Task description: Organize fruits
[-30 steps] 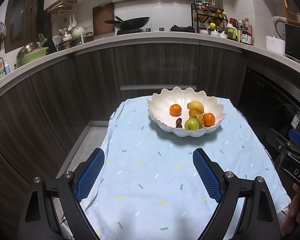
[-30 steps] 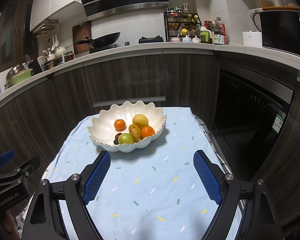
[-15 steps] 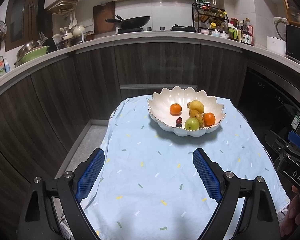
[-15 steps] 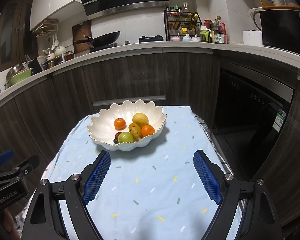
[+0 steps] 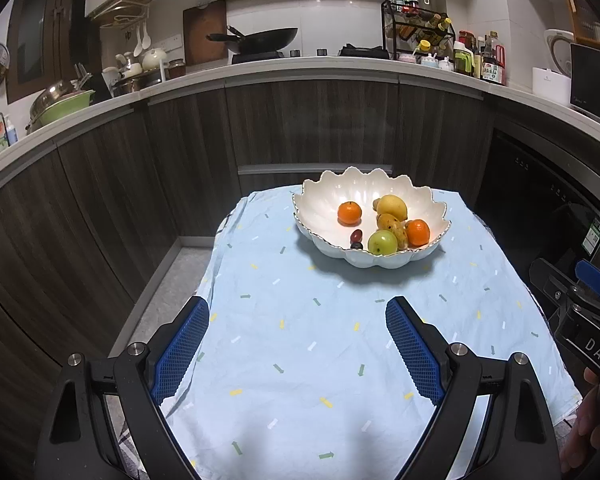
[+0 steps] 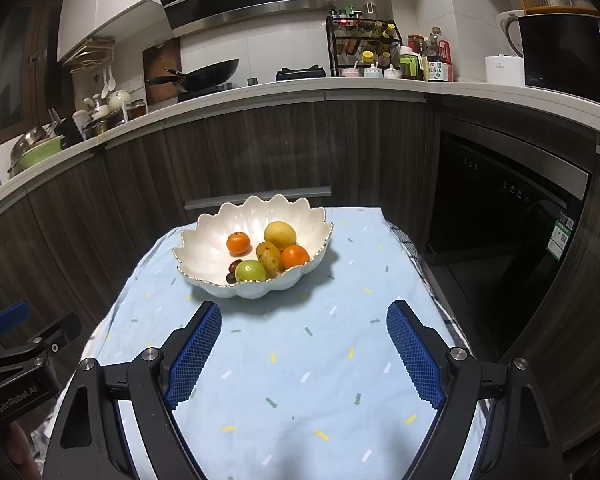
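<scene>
Nothing I can see has moved since a second ago: both grippers sit where they were and the fruit lies as before.

My left gripper (image 5: 296,320) hangs over the near part of the table, its blue ribbed pads (image 5: 182,350) spread wide with only cloth between them. My right gripper (image 6: 304,324) is the same, pads (image 6: 414,354) wide apart and empty.

The fruit is all in the bowl (image 5: 324,196), a glossy white dish with a scalloped, petal-shaped rim edged in gold, standing on the far half of the table. Inside: one mandarin (image 5: 349,213) alone to the left; a smooth yellow fruit (image 5: 392,207) behind; a speckled yellow-brown fruit (image 5: 392,224) touching a second mandarin (image 5: 417,232) and a green apple (image 5: 382,242); two small dark red fruits (image 5: 356,236) beside the apple.

The tablecloth (image 5: 300,360) is pale blue, slightly creased, printed with small dashes.

The left view alone shows the right gripper's black body at its right edge, with a fingertip (image 5: 590,378) under it. The right view alone shows the left gripper's body (image 6: 16,372) at its left edge, and a checked cloth (image 6: 404,240) peeking out under the tablecloth's right side.
</scene>
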Tool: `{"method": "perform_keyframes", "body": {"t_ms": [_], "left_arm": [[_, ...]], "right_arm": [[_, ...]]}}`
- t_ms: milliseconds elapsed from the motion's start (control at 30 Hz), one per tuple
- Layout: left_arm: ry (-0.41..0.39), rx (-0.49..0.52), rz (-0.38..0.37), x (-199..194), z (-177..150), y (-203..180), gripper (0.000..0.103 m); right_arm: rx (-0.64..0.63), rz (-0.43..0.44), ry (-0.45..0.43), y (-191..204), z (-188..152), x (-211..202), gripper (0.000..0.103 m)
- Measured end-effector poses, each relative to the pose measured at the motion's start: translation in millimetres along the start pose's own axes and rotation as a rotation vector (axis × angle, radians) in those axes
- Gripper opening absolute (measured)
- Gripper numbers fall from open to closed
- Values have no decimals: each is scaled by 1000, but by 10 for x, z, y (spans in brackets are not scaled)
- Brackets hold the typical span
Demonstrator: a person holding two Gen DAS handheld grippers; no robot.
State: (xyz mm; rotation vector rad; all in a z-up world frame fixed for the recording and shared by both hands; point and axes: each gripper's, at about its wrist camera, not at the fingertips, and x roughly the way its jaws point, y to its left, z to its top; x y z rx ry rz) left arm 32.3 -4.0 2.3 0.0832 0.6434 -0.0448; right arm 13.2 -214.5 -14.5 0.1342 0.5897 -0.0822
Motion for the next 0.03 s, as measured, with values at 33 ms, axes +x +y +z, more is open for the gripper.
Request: {"method": "perform_keyframes", "body": {"t_ms": [33], "left_arm": [[2, 1, 1, 2, -4, -4, 91]], "right_arm": [[0, 0, 0, 1, 0, 2, 86]]}}
